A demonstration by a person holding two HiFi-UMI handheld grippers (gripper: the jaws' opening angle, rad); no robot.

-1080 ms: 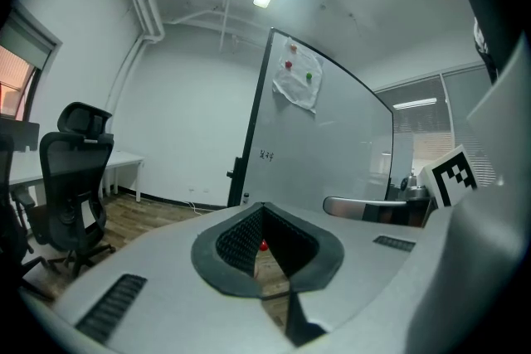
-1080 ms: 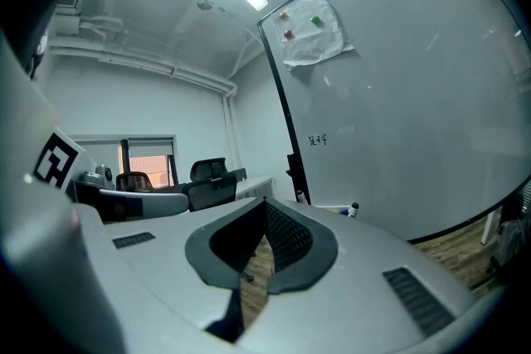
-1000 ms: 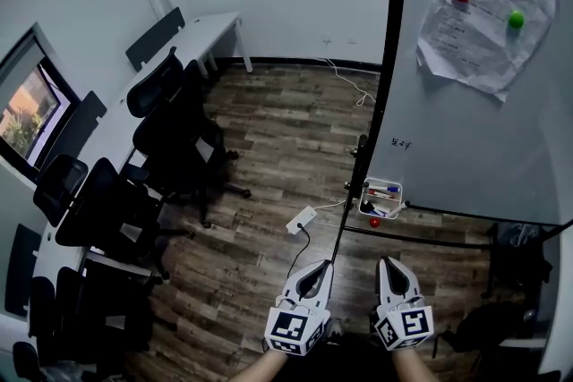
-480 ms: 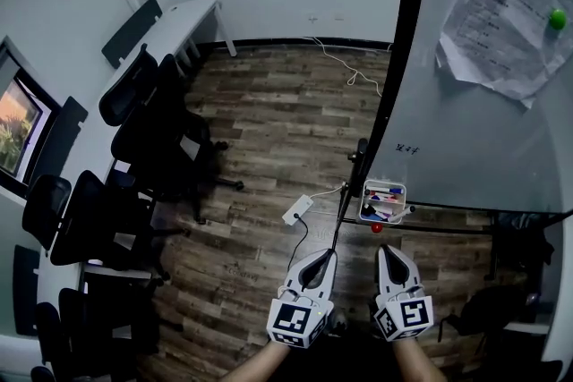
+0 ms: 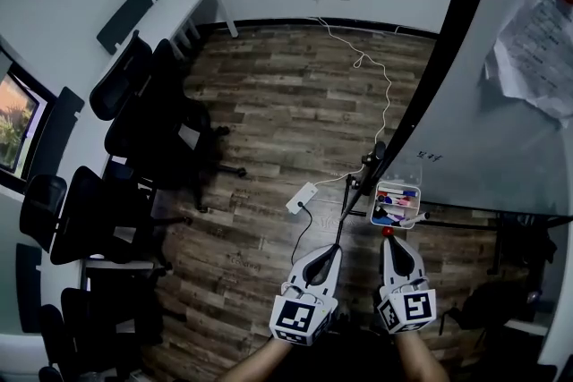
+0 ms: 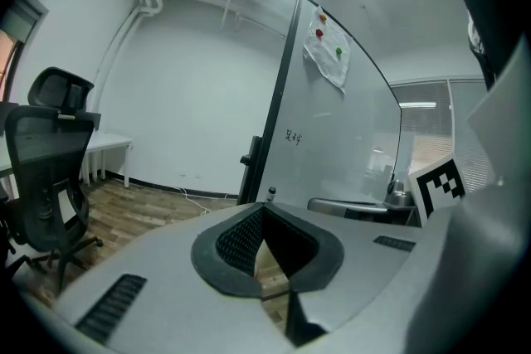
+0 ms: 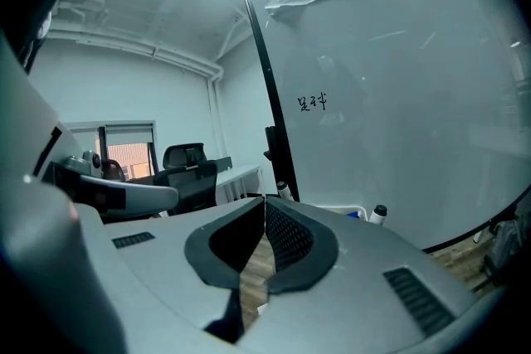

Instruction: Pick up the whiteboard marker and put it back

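Seemingly barely started: left gripper [image 5: 329, 250] and right gripper [image 5: 392, 242] both pressed shut on nothing, held low near the tray [image 5: 376, 208] hung on the whiteboard [image 5: 501, 148], whiteboard marker [image 5: 399, 192] lying inside among others, leaving 2 steps undone, the pick-up and the return.

Wood-plank floor [image 5: 295, 103] carries row of black office chairs [image 5: 152, 134] (left side, beside white bench [image 5: 179, 3]). White power strip [image 5: 302, 197] lies flat near whiteboard [image 5: 483, 130] foot, white cable [image 5: 383, 94] trailing across planks. Small tray [image 5: 376, 208] on board frame holds markers [image 5: 399, 193].
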